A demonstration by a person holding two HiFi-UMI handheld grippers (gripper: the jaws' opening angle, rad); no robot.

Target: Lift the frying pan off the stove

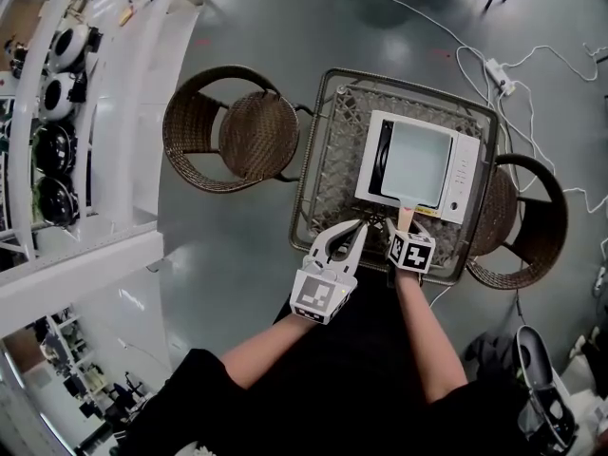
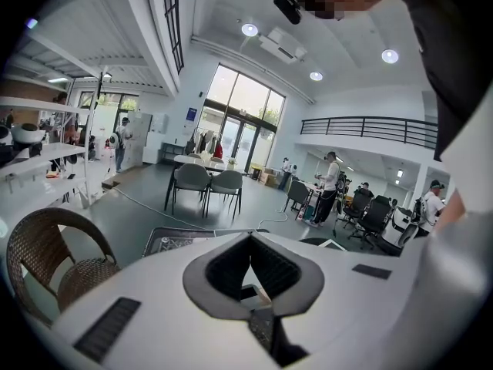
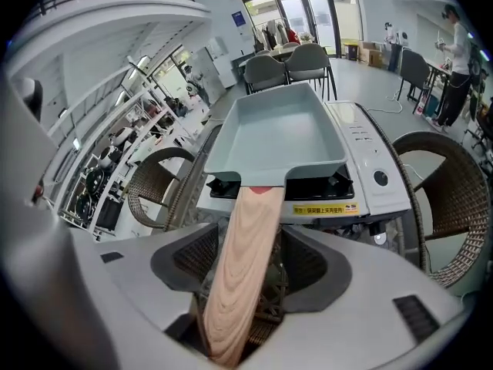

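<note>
A pale grey square frying pan (image 1: 415, 162) (image 3: 281, 137) sits on the white tabletop stove (image 1: 465, 174) (image 3: 370, 183). Its light wooden handle (image 1: 406, 218) (image 3: 243, 268) points toward me. My right gripper (image 1: 406, 226) (image 3: 245, 249) has its jaws spread wide around that handle, and a gap shows beside the right pad. My left gripper (image 1: 359, 226) (image 2: 248, 241) hovers over the table's near edge, left of the handle. It is tilted upward, its tips meet, and nothing is between them.
The stove rests on a small wicker table with a metal rim (image 1: 318, 150). A wicker chair (image 1: 233, 131) stands to its left and another (image 1: 532, 226) to its right. White shelving (image 1: 57, 112) runs along the left. Cables (image 1: 494, 69) lie on the floor beyond.
</note>
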